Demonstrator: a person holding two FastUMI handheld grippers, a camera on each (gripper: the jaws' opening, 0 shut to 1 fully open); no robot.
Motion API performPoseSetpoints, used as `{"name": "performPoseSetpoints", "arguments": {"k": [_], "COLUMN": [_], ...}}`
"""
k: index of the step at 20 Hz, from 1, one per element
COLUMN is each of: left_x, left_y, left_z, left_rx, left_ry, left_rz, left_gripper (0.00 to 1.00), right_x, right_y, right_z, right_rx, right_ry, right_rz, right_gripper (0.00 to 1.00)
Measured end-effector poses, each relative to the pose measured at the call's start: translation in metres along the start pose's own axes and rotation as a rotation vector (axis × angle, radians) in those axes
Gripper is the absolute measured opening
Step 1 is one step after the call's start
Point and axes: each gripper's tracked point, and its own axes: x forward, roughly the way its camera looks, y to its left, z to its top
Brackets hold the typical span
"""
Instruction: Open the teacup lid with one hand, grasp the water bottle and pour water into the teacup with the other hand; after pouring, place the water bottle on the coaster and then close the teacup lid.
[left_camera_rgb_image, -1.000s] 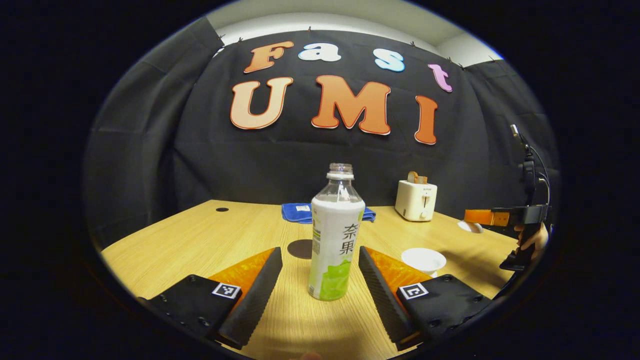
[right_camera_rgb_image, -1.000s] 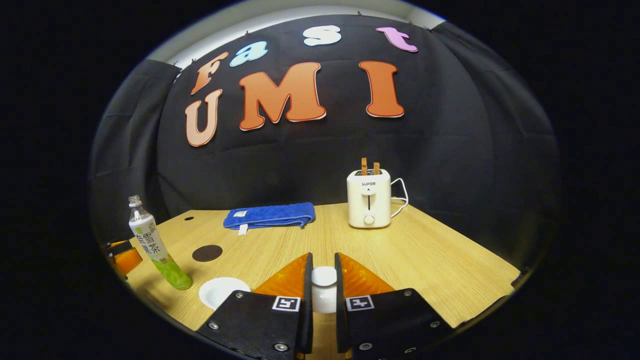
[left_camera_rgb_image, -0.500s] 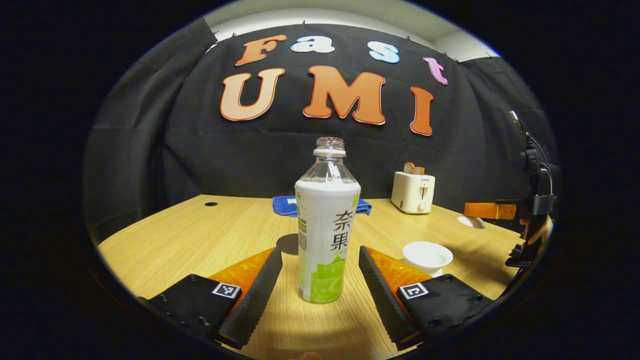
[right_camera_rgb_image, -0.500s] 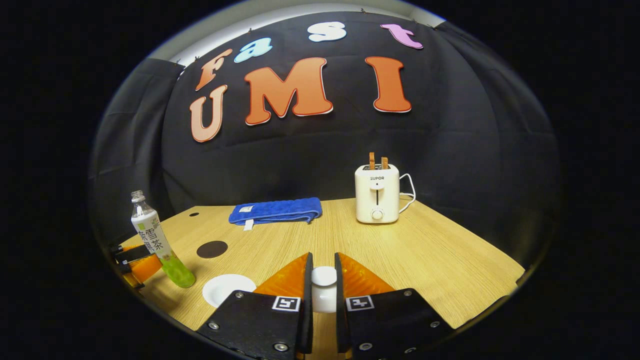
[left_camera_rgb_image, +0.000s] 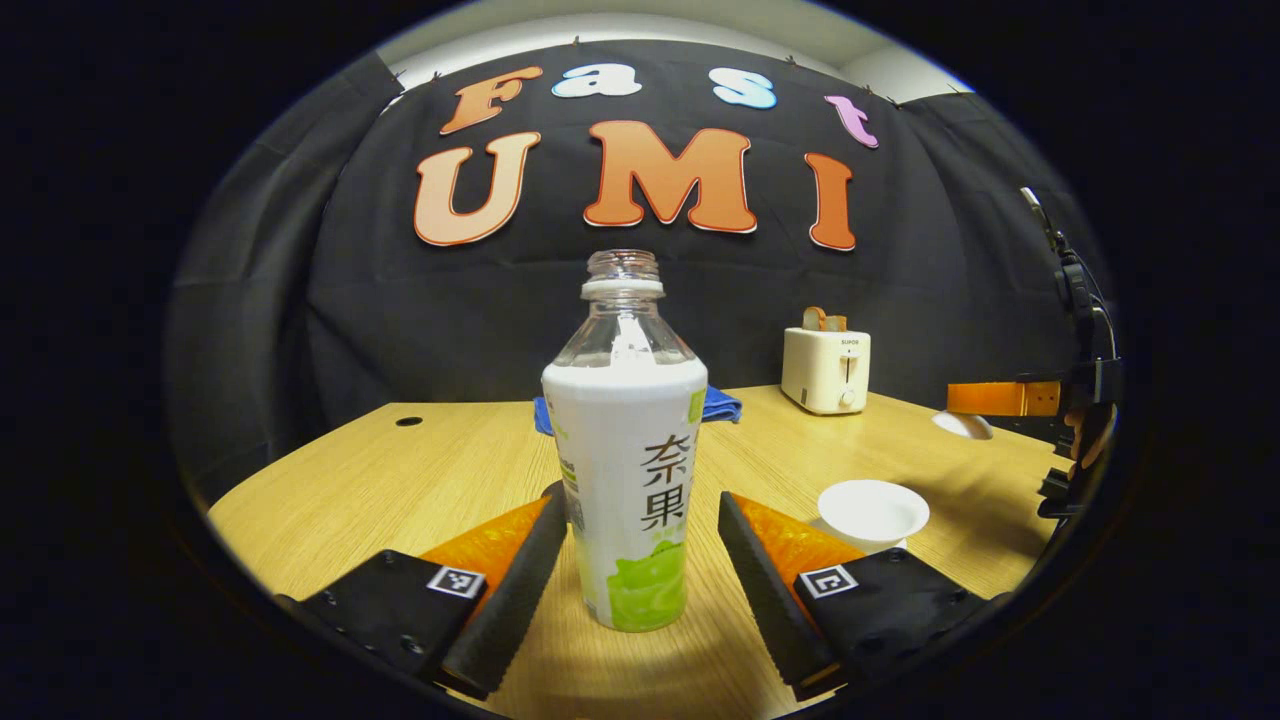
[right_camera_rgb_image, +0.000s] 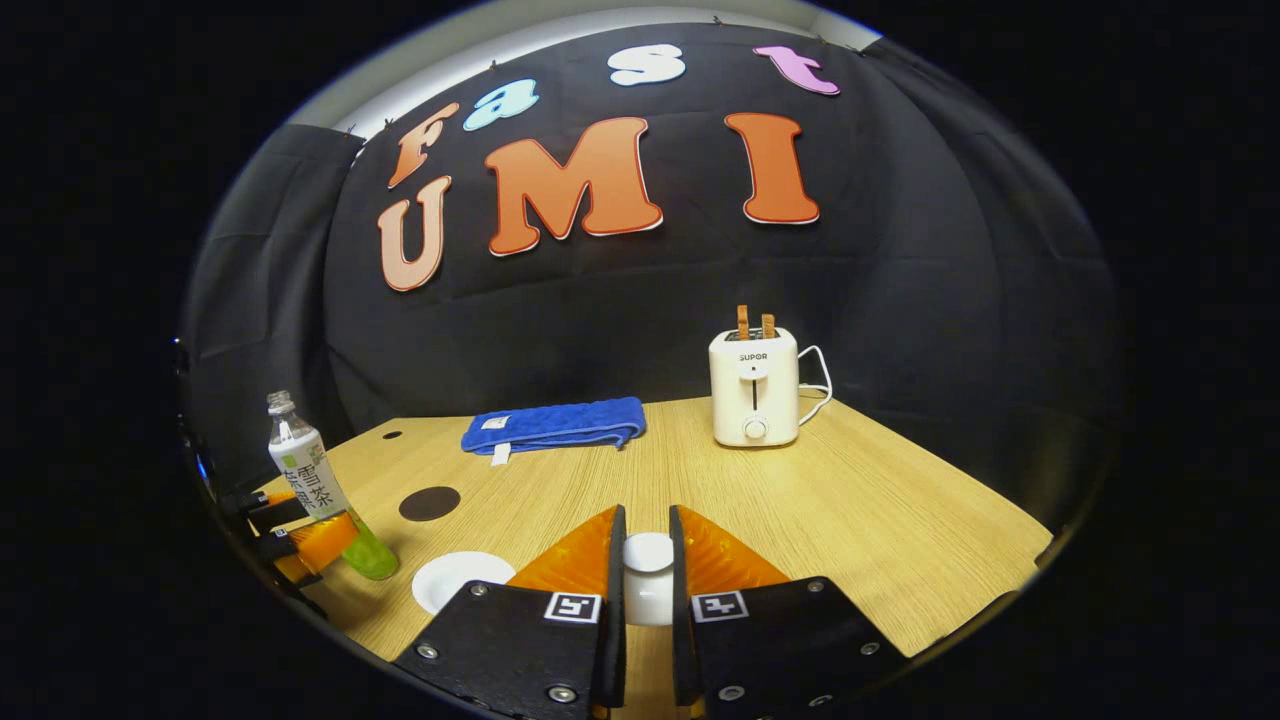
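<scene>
The uncapped water bottle (left_camera_rgb_image: 625, 450), clear with a white and green label, stands on the table between the fingers of my left gripper (left_camera_rgb_image: 640, 500). That gripper is open; one finger lies close against the label and a gap stays at the other. The open white teacup (left_camera_rgb_image: 873, 510) sits to the right. In the right gripper view my right gripper (right_camera_rgb_image: 646, 520) is shut on the knob of the white teacup lid (right_camera_rgb_image: 648, 575), held above the table. The teacup (right_camera_rgb_image: 462, 578), dark round coaster (right_camera_rgb_image: 430, 503), bottle (right_camera_rgb_image: 310, 490) and left gripper (right_camera_rgb_image: 300, 532) lie at the left there.
A white toaster (right_camera_rgb_image: 754, 388) with two slices stands at the back of the wooden table (right_camera_rgb_image: 880, 520). A folded blue towel (right_camera_rgb_image: 555, 427) lies at the back middle. In the left gripper view the right gripper (left_camera_rgb_image: 1000, 398) and a hand hover at the far right.
My left gripper has moved forward until its open fingers flank the bottle. The right gripper has kept the lid, shifting only slightly.
</scene>
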Motion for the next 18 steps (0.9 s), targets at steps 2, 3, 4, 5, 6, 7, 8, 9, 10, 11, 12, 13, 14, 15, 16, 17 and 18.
{"name": "performPoseSetpoints", "arguments": {"k": [2,3,4,5,6,7,8,9,10,11,12,13,14,15,16,17,18], "left_x": [-0.001,0.001,0.000,0.001,0.001,0.001,0.001,0.000,0.000,-0.002,-0.002,-0.002,-0.001,0.000,0.001,0.002,0.003], "left_y": [0.001,0.000,0.001,0.002,0.002,0.000,0.002,0.004,0.005,0.007,0.006,0.008,0.006,0.005,0.002,-0.002,-0.006], "left_z": [0.000,0.000,0.002,0.000,0.002,0.002,0.005,0.008,0.012,0.016,0.018,0.020,0.022,0.022,0.022,0.021,0.021], "left_rx": [-0.005,-0.001,0.004,0.008,0.021,0.052,0.100,0.149,0.195,0.244,0.290,0.334,0.382,0.431,0.479,0.523,0.567], "left_ry": [0.002,0.003,0.002,-0.001,0.006,0.016,0.032,0.036,0.034,0.038,0.046,0.051,0.054,0.063,0.069,0.074,0.077], "left_rz": [-0.004,-0.003,0.003,0.010,0.004,0.002,0.014,0.015,0.010,0.008,0.007,0.008,0.003,0.000,-0.007,-0.017,-0.027], "left_gripper": [0.74,0.73,0.70,0.66,0.62,0.60,0.60,0.61,0.60,0.60,0.61,0.61,0.61,0.61,0.60,0.60,0.61], "right_x": [-0.001,-0.001,-0.002,-0.003,-0.004,-0.005,-0.005,-0.006,-0.007,-0.008,-0.009,-0.009,-0.009,-0.010,-0.011,-0.011,-0.011], "right_y": [0.001,0.002,0.001,0.002,0.002,0.001,0.001,0.000,-0.002,-0.004,-0.008,-0.011,-0.014,-0.017,-0.019,-0.022,-0.023], "right_z": [0.002,0.001,0.003,0.004,0.005,0.006,0.007,0.009,0.011,0.012,0.014,0.015,0.016,0.016,0.017,0.017,0.017], "right_rx": [0.004,0.004,0.003,0.003,0.002,0.001,0.004,0.007,0.010,0.013,0.018,0.022,0.025,0.029,0.030,0.031,0.032], "right_ry": [-0.004,-0.006,-0.008,-0.011,-0.014,-0.018,-0.021,-0.024,-0.027,-0.029,-0.033,-0.036,-0.038,-0.040,-0.040,-0.040,-0.039], "right_rz": [0.005,0.006,0.006,0.007,0.009,0.009,0.009,0.011,0.009,0.005,0.000,-0.005,-0.011,-0.018,-0.022,-0.027,-0.030], "right_gripper": [0.19,0.19,0.19,0.19,0.19,0.19,0.19,0.19,0.19,0.19,0.19,0.19,0.18,0.19,0.18,0.18,0.19]}}
